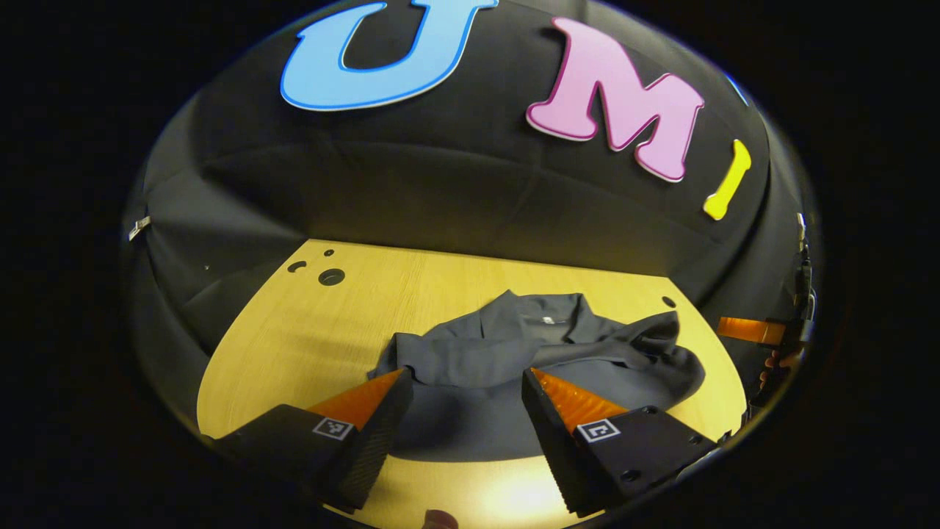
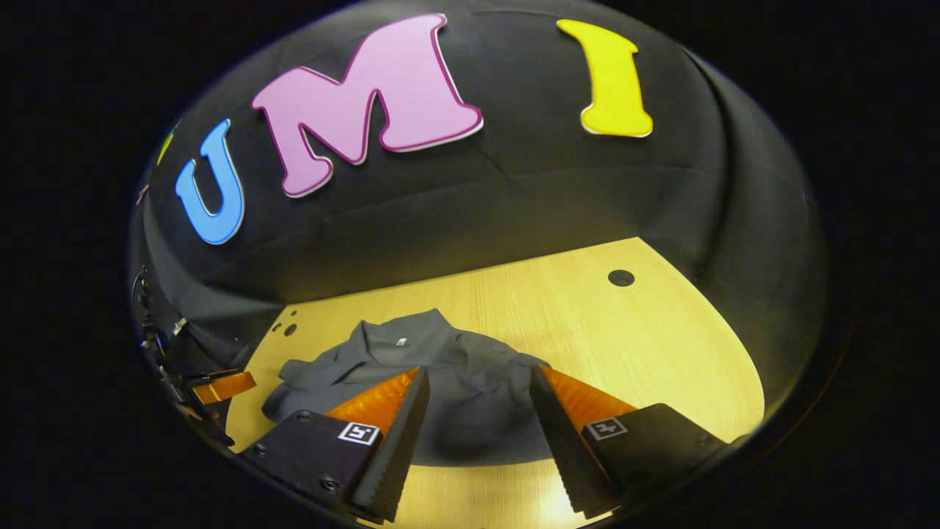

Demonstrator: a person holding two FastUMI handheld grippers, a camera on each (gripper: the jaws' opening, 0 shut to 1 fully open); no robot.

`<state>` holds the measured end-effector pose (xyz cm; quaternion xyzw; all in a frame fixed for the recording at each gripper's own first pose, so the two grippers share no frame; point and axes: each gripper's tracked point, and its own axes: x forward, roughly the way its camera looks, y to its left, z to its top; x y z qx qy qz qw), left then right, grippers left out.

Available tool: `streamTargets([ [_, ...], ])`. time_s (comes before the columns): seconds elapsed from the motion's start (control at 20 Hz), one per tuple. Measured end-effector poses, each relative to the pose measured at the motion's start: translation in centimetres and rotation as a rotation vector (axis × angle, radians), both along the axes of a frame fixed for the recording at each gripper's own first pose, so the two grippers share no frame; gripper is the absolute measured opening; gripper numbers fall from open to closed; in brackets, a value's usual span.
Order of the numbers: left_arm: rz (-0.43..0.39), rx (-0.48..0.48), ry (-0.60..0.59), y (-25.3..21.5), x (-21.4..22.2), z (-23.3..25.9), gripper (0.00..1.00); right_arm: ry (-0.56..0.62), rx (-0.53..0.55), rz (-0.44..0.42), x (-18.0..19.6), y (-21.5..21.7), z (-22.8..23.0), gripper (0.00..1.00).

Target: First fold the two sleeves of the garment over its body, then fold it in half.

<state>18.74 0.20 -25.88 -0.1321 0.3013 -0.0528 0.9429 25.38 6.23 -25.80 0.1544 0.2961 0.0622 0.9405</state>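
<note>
A dark grey garment [image 1: 514,367] lies on the wooden table [image 1: 352,316], collar toward the far wall, with both sleeves lying folded across its body. In the left gripper view my left gripper [image 1: 466,378] hovers open above the garment's near part, nothing between its fingers. The other gripper [image 1: 764,330] and a hand show at the far right edge. In the right gripper view the same garment [image 2: 440,382] lies ahead and a little left. My right gripper [image 2: 477,378] stands open over its near right part, empty. The left gripper [image 2: 220,386] shows far left.
The table [image 2: 661,345] has round holes near its far corners [image 1: 331,277] [image 2: 620,278]. Black cloth walls enclose the table at the back and sides. Bare wood lies left of the garment in the left gripper view and right of it in the right gripper view.
</note>
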Motion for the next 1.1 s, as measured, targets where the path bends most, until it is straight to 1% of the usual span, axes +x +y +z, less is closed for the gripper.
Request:
streamTargets([
  [0.15,-0.023,-0.027,0.007,-0.9,-3.9,0.8,0.95,-0.035,-0.011,0.006,-3.8,-0.4,2.1,0.88],
  [0.25,-0.029,-0.039,0.008,-1.2,-6.3,1.3,0.95,-0.046,-0.022,0.035,-6.4,0.1,2.9,0.89],
  [0.45,-0.074,-0.019,0.012,-1.8,-11.0,2.1,0.94,-0.058,-0.028,0.061,-10.9,1.0,3.5,0.90],
  [0.65,-0.102,-0.023,0.042,-2.8,-15.2,2.2,0.94,-0.040,-0.010,0.054,-15.3,2.2,2.9,0.91],
  [0.75,-0.093,-0.028,0.054,-3.1,-16.8,1.7,0.95,-0.007,0.008,0.074,-17.2,3.2,2.0,0.91],
  [0.95,-0.070,-0.045,0.135,-3.1,-18.5,-0.4,0.95,0.033,0.016,0.085,-17.3,3.2,0.7,0.92],
  [1.1,-0.053,-0.025,0.134,-2.4,-18.1,-0.5,0.94,0.028,0.007,0.080,-16.5,2.7,0.9,0.91],
])
